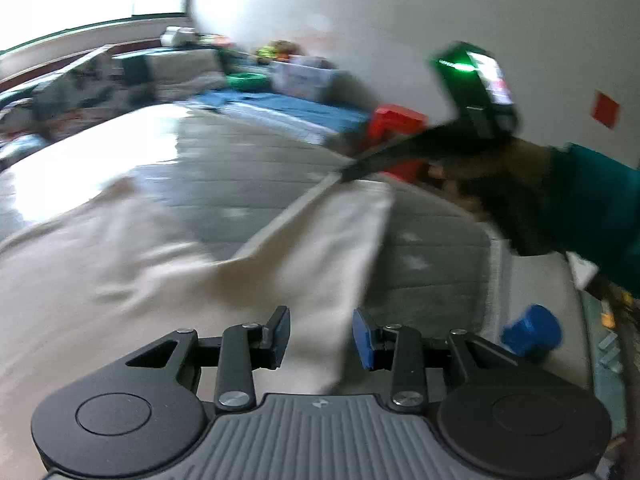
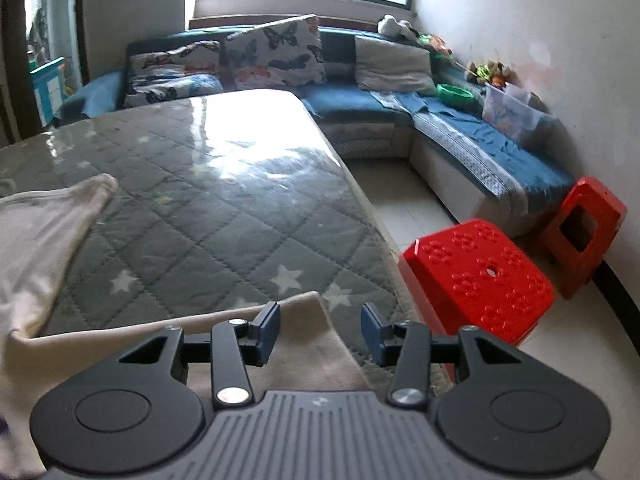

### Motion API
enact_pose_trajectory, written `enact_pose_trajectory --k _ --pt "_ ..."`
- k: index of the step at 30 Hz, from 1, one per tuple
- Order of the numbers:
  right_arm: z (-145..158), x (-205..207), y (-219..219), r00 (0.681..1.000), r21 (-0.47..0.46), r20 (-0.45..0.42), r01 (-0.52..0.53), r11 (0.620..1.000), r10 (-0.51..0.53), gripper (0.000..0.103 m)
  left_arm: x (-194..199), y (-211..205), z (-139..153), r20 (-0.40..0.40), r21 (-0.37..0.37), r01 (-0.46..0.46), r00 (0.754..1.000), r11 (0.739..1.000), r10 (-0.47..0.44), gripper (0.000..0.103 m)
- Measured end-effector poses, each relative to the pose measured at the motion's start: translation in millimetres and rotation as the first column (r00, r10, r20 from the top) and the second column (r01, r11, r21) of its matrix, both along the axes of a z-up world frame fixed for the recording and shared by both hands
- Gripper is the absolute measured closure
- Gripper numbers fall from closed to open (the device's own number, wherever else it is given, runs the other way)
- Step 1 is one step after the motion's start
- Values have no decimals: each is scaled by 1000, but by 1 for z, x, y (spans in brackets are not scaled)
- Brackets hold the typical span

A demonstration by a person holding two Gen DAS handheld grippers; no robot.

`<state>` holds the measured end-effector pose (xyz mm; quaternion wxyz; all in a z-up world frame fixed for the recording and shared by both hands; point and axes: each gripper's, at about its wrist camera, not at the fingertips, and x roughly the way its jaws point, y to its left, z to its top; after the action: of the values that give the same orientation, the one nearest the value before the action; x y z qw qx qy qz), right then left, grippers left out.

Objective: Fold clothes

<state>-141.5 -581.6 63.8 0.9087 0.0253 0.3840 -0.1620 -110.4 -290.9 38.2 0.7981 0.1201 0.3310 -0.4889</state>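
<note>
**A:** The cream garment (image 1: 120,264) lies spread on the quilted grey bed cover (image 1: 248,168), but your left wrist view is smeared with motion blur, so its folds and hems are hard to read. Its near part runs under the gripper body and is cut off there.

**B:** And what does your right wrist view give you?

**A:** A sharp picture. There the garment (image 2: 44,240) reaches up to a rounded corner at the left, and a flat edge of it lies right under your right gripper (image 2: 320,330), near the bed's right edge. That view also shows the red stool (image 2: 476,276) on the floor just beside the bed, a second red stool (image 2: 586,232) behind it, and the blue sofa (image 2: 460,128) with butterfly cushions (the left view turns all that into coloured streaks).

**B:** Your jaws?

**A:** Your left gripper (image 1: 320,338) has its jaws well apart, holding nothing, cloth showing between them. Your right jaws are wide apart too, empty, poised over the cloth's edge; I cannot tell whether they touch it.

**B:** Does either view show the other hand?

**A:** Only the left one: your right hand (image 1: 480,176), in a teal sleeve, reaches in from the right, its tool pointing toward the far edge of the cloth; the blur hides any contact.
</note>
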Motion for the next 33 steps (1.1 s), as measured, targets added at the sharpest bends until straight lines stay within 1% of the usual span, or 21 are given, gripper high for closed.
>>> enact_pose_trajectory --k 3,4,6,9,13,17,19,20,22,24,25,26,27,30,31,32,33 --pt "11 -2 19 998 -2 20 -66 998 67 57 14 37 4 26 16 -129 991 992 128 65" --pt "13 -2 26 996 -5 28 -89 996 89 56 19 51 6 30 16 -176 984 984 175 65" --pt "18 -1 42 990 -6 42 -135 991 135 54 31 84 13 39 -6 -275 961 962 275 65" --pt "25 2 67 977 -5 56 -208 978 208 54 41 133 19 38 -28 -411 911 911 412 65" --pt "32 9 108 941 -9 72 -330 944 330 52 53 192 16 42 -23 -559 827 829 560 65" --pt "34 16 151 894 -13 64 -444 896 444 50 65 227 5 13 -15 -651 759 759 651 65" --pt "29 19 171 872 -17 47 -487 873 487 49 68 240 -2 6 -2 -680 733 733 680 65" --pt "27 21 180 860 -18 37 -508 861 508 48 68 245 -6 8 5 -692 722 722 692 65" --pt "20 24 196 842 -11 11 -539 842 539 48 68 252 -10 36 28 -726 687 687 725 65" --pt "13 26 208 827 -7 -13 -562 827 562 48 67 260 -13 71 45 -768 640 639 765 65" --pt "8 27 214 821 -5 -26 -571 821 571 48 65 265 -15 90 50 -791 611 609 786 65" --pt "5 27 219 815 -10 -37 -579 815 578 48 64 271 -17 101 50 -817 576 574 811 65" --pt "1 26 221 813 -14 -46 -582 813 581 48 63 279 -18 106 47 -843 538 536 837 66" --pt "-8 24 225 810 -18 -66 -585 811 583 46 62 298 -18 86 36 -903 430 428 899 65" --pt "-9 22 224 813 -14 -63 -580 814 579 45 62 305 -19 88 37 -924 383 381 920 64" --pt "-9 22 223 816 -11 -62 -577 817 575 43 63 313 -21 95 42 -944 330 327 939 58" --pt "-9 23 222 818 -6 -62 -574 819 572 43 63 320 -21 91 40 -956 293 291 952 57"
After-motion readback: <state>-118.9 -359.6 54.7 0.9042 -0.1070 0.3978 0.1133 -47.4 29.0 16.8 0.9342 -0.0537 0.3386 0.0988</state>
